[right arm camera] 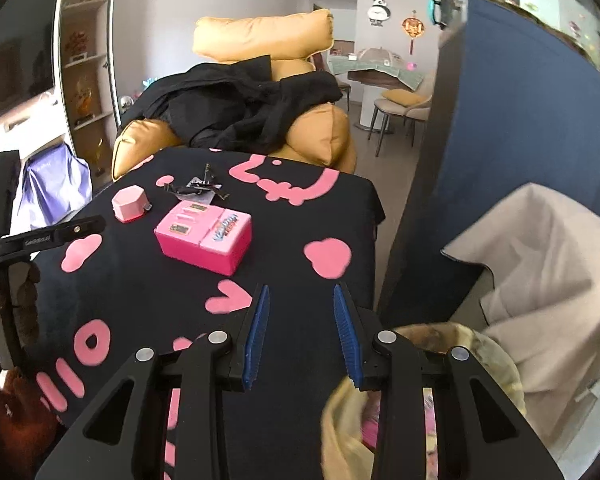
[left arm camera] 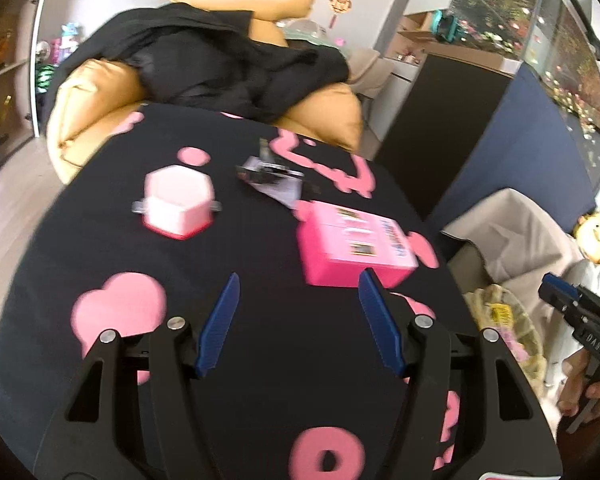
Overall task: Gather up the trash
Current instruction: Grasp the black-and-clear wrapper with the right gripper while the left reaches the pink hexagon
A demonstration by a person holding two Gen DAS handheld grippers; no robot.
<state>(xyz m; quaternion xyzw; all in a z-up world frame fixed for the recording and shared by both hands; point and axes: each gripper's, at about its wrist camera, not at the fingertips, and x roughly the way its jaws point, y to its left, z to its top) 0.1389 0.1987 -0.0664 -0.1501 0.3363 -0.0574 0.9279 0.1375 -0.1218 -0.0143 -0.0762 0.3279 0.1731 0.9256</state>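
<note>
I am seeing the crumpled wrapper (right arm camera: 199,189) lying near the far edge of the black-and-pink cloth (right arm camera: 140,280), behind the pink box (right arm camera: 204,240), while my left gripper (left arm camera: 300,320) is hovering wide open and empty, and my right gripper (right arm camera: 302,332) is hanging partly open and empty above the trash bag (right arm camera: 492,356).

The table (right arm camera: 300,216) wears a black cloth patterned with pink hearts, blobs and letters. Centre-frame sit a bright pink box (right arm camera: 204,240) with printed labels and a pale pink hexagonal container (right arm camera: 128,202) with a red base. Behind, black clothing (right arm camera: 240,108) drapes a mustard-yellow armchair (right arm camera: 320,132).
</note>
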